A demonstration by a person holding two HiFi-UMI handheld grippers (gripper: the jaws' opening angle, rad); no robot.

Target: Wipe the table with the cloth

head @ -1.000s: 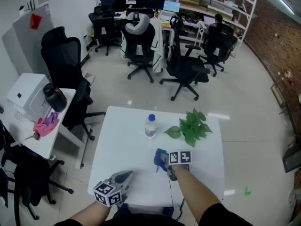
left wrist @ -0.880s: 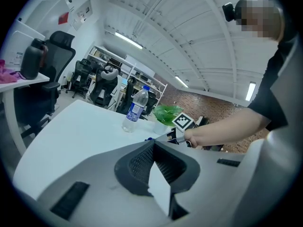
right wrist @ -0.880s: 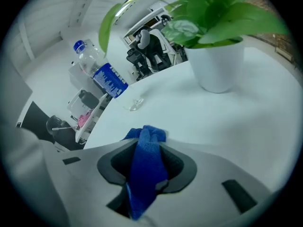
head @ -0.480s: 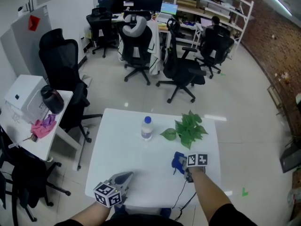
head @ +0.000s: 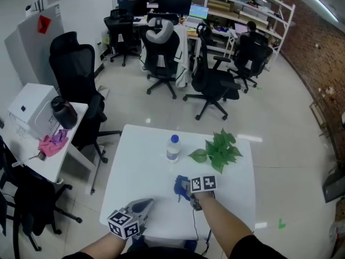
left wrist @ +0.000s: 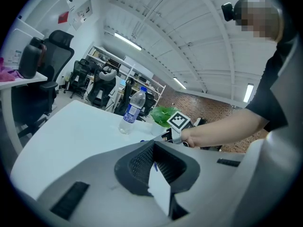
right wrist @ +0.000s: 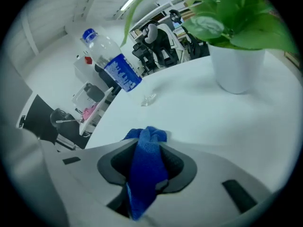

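1. Blue cloth (right wrist: 149,143) is bunched between the jaws of our right gripper (right wrist: 147,174), which is clenched on it. A folded tip pokes out past the jaws and rests on the white table (head: 140,155).
2. From the head view, the right gripper (head: 187,189) angles down onto the tabletop, and the cloth (head: 182,186) shows as a small blue lump just ahead of its marker cube.
3. Ahead of this gripper and to its left stands a clear water bottle (right wrist: 111,63) with a blue cap and label. It is upright and apart from the cloth.
4. Ahead and to its right sits a leafy green plant (right wrist: 236,27) in a white pot, also apart from the cloth.
5. Our left gripper (head: 144,202) lies well to the left of the right one, close to the near edge of the table.
6. In its own view, the left gripper (left wrist: 154,167) has its jaws slightly parted. Nothing is caught in them, and only bare tabletop shows through the gap.
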